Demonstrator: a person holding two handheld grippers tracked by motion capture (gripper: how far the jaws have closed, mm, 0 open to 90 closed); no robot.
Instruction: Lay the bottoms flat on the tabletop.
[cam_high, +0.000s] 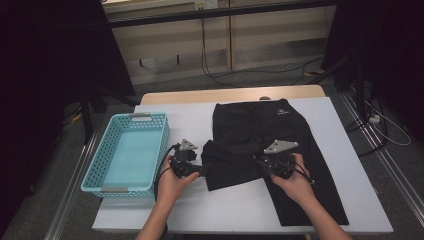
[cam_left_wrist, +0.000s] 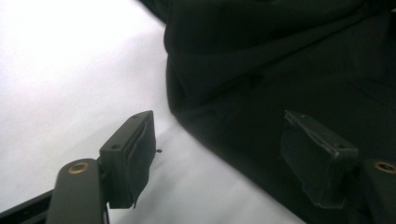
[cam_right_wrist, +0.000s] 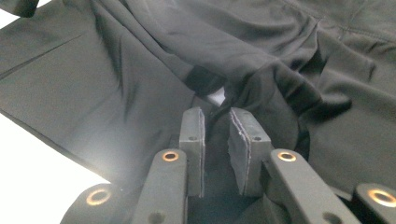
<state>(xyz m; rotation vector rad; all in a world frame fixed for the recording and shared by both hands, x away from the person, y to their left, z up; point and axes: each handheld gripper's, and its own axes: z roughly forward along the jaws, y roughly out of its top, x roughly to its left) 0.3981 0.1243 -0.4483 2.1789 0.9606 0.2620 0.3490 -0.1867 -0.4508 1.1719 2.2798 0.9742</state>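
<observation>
Black trousers (cam_high: 260, 132) on white tabletop (cam_high: 345, 145): left gripper (cam_left_wrist: 229, 154) fingers wide at the folded edge; right gripper (cam_right_wrist: 215, 140) fingers narrow, slightly apart over fabric.

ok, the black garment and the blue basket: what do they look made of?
Black garment: thin woven or knit fabric, probably synthetic; it drapes in soft folds with a faint sheen and stitched seams in the right gripper view. Blue basket: moulded plastic by the look, rigid perforated walls, matte turquoise, with grey handle strips.
</observation>
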